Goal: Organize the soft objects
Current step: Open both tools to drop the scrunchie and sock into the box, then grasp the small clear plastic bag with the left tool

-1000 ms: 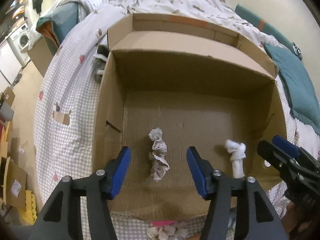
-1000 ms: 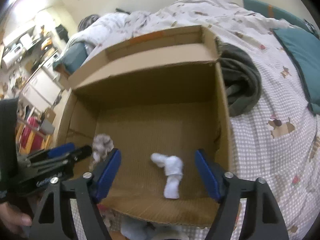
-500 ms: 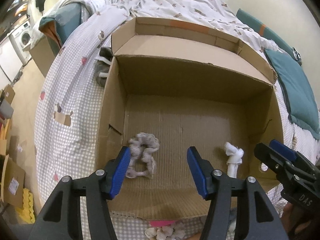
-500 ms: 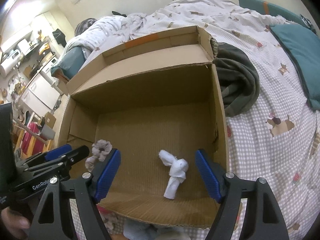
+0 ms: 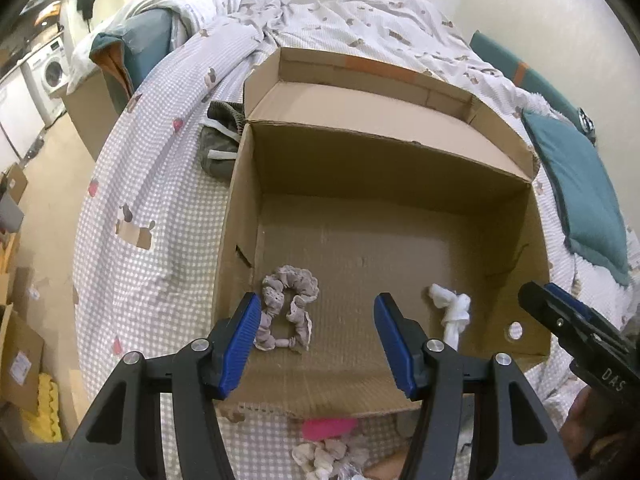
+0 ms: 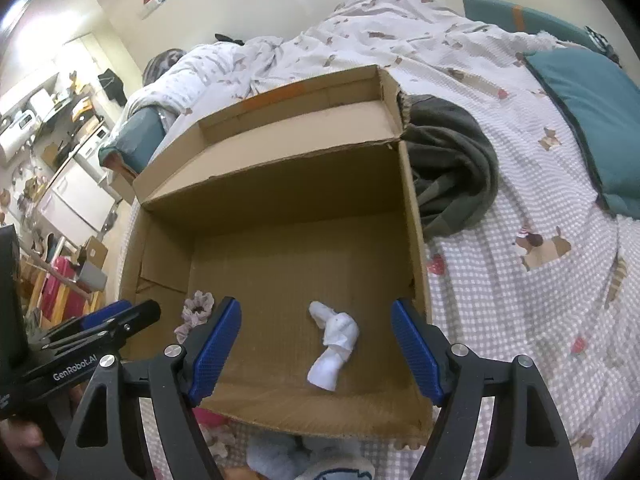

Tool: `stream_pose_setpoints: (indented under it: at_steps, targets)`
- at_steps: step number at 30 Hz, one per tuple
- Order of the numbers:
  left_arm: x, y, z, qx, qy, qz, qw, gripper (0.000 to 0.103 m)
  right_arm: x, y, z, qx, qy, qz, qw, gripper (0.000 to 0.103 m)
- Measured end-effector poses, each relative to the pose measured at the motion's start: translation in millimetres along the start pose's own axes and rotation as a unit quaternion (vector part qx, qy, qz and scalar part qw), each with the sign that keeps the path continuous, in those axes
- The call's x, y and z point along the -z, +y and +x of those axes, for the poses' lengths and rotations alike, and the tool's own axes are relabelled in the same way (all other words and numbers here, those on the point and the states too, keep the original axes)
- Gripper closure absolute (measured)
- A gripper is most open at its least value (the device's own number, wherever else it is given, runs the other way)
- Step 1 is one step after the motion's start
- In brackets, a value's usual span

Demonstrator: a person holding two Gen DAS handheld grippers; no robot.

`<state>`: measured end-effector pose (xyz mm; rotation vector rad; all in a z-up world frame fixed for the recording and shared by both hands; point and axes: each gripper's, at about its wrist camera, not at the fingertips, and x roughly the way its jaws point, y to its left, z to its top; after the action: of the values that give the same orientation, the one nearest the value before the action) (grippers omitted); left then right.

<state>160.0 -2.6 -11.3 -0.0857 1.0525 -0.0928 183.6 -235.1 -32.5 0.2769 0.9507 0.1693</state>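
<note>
An open cardboard box [image 5: 240, 208] [image 6: 412, 216] sits on the bed. On its floor at the near left lies a grey-lilac frilly scrunchie [image 5: 290, 310] [image 6: 196, 310]. A knotted white sock [image 5: 452, 312] [image 6: 334, 344] lies at the near right. My left gripper [image 5: 316, 340] hovers open above the box's near edge, the scrunchie just beyond its left finger, nothing held. Over the sock, my right gripper [image 6: 316, 344] stands open and empty. More soft items [image 5: 324, 452] [image 6: 312, 464] lie on the bed in front of the box, partly hidden.
A dark green garment [image 6: 448, 168] [image 5: 218, 140] is bunched against the box's far sides. Teal pillows [image 5: 580, 192] [image 6: 592, 112] lie on the checked bedspread [image 6: 520, 288]. Left of the bed are floor, cardboard boxes [image 5: 16, 356] and a washing machine [image 5: 52, 72].
The scrunchie, hanging bunched between the left fingers a second ago, has dropped onto the box floor and spread out to the left. The white sock has not moved.
</note>
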Motion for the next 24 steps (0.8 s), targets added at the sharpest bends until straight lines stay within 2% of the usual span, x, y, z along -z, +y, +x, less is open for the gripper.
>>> stream_pose_setpoints:
  at_steps: [3,6,11,15,24]
  targets:
    - [3.0,0.8,-0.9,-0.018,0.008,0.005,0.9998,0.048,3.0,2.3,-9.0,0.006,-0.008,-0.007,1.000,0.021]
    - [5.8,5.0,-5.2,-0.020,0.011,0.001,0.9997,0.048,5.7,5.7,-17.2,0.012,-0.014,-0.020,1.000,0.021]
    - [13.3,5.8,-23.8,-0.030,-0.012,0.012,0.9994,0.048,15.6,8.0,-27.3,0.012,-0.014,-0.027,0.999,0.021]
    - [24.2,10.1,-30.9,-0.033,-0.012,0.010,0.9993,0.048,24.9,11.7,-34.5,0.011,-0.012,-0.034,0.999,0.021]
    - [42.3,18.8,-43.9,-0.057,-0.015,0.009,0.9982,0.048,44.7,2.8,-53.9,0.016,-0.010,-0.011,1.000,0.021]
